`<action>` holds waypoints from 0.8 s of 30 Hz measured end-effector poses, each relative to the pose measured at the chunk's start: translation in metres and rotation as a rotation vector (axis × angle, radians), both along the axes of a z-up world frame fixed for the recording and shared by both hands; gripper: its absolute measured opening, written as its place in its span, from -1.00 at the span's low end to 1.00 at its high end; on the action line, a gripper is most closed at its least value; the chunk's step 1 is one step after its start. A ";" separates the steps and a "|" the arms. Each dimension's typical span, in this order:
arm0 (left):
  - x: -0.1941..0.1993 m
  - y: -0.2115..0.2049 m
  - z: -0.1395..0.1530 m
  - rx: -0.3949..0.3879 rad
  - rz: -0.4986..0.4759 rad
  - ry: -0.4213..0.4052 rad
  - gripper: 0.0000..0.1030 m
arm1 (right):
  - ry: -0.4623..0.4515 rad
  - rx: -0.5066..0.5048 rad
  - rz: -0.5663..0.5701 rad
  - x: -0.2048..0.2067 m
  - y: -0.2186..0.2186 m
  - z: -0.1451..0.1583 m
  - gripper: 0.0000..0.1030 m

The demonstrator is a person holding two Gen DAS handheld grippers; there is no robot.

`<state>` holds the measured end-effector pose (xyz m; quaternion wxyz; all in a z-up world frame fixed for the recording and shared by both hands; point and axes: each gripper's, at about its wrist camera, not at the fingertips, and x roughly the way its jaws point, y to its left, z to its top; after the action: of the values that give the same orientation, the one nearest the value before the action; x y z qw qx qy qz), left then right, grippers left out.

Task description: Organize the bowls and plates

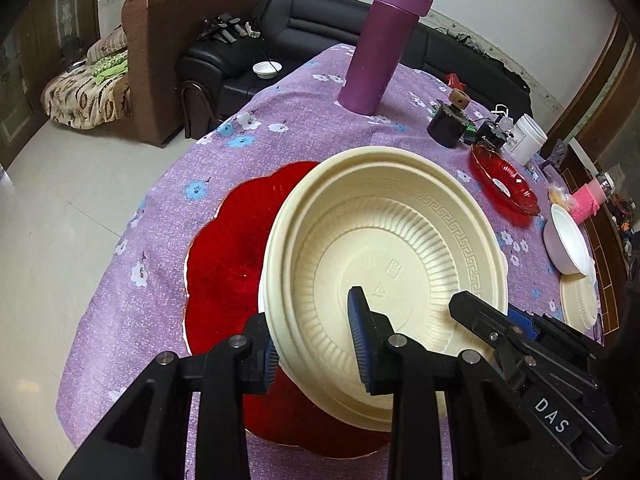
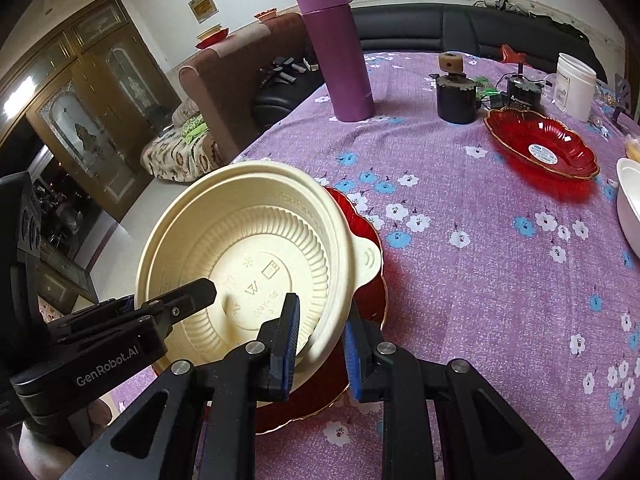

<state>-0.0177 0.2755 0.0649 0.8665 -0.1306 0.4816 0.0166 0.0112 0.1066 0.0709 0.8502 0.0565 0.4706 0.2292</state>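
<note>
A cream ribbed plastic bowl [image 1: 392,248] [image 2: 248,248] with a small tab handle hangs tilted over a large red scalloped plate [image 1: 228,264] [image 2: 370,300] on the purple flowered tablecloth. I cannot tell whether bowl and plate touch. My left gripper [image 1: 316,352] is shut on the bowl's near-left rim, one blue pad inside and one outside. My right gripper [image 2: 320,348] is shut on the near-right rim the same way. Each gripper's black fingers [image 1: 472,312] [image 2: 188,298] show inside the bowl in the other's view.
On the table behind stand a tall purple flask [image 1: 384,44] [image 2: 340,52], a black motor-like object [image 1: 448,124] [image 2: 456,96] and a white jar [image 1: 528,138] [image 2: 574,84]. To the right are a smaller red dish [image 1: 504,184] [image 2: 544,148], a white bowl [image 1: 568,244] [image 2: 628,204] and another cream bowl [image 1: 580,300].
</note>
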 end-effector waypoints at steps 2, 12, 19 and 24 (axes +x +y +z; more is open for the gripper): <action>0.000 0.000 0.000 0.000 0.002 -0.001 -0.43 | 0.000 -0.002 0.001 0.000 0.002 0.000 -0.55; 0.006 -0.064 0.031 -0.031 -0.123 -0.081 -0.27 | -0.085 -0.019 -0.068 -0.020 -0.046 0.031 -0.53; 0.021 -0.158 -0.003 -0.042 -0.311 0.024 -0.18 | -0.005 -0.079 -0.208 -0.030 -0.139 0.010 -0.53; 0.031 -0.180 -0.030 -0.041 -0.333 0.135 -0.13 | 0.102 -0.046 -0.240 -0.026 -0.173 -0.023 -0.50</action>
<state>0.0131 0.0955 0.0346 0.8201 -0.0654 0.5538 -0.1282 -0.0152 -0.0666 0.0483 0.8475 0.1045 0.5081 0.1121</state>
